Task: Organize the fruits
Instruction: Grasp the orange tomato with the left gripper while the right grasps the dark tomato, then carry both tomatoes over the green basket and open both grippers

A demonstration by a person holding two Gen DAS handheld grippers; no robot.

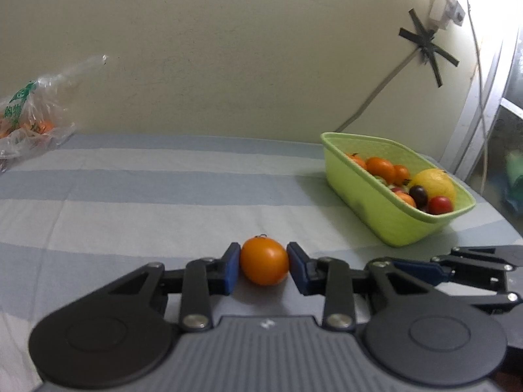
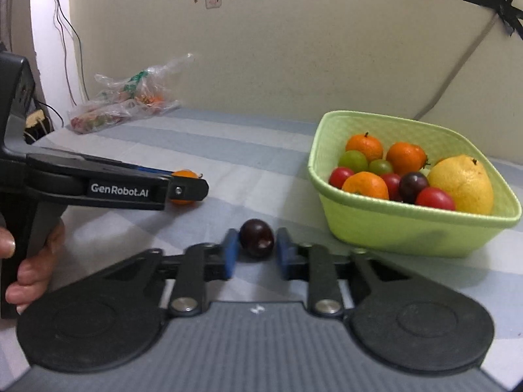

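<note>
basket [image 2: 408, 228] right; left gripper [image 1: 264, 266] jaws clamp orange [image 1: 264, 260]; right gripper [image 2: 255, 250] jaws bracket plum [image 2: 257, 237], contact unclear.

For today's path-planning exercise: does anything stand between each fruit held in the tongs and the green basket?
Nothing visible does. The orange fruit sits between the left tongs, the dark plum between the right tongs. Only bare striped cloth lies between them and the green basket.
</note>
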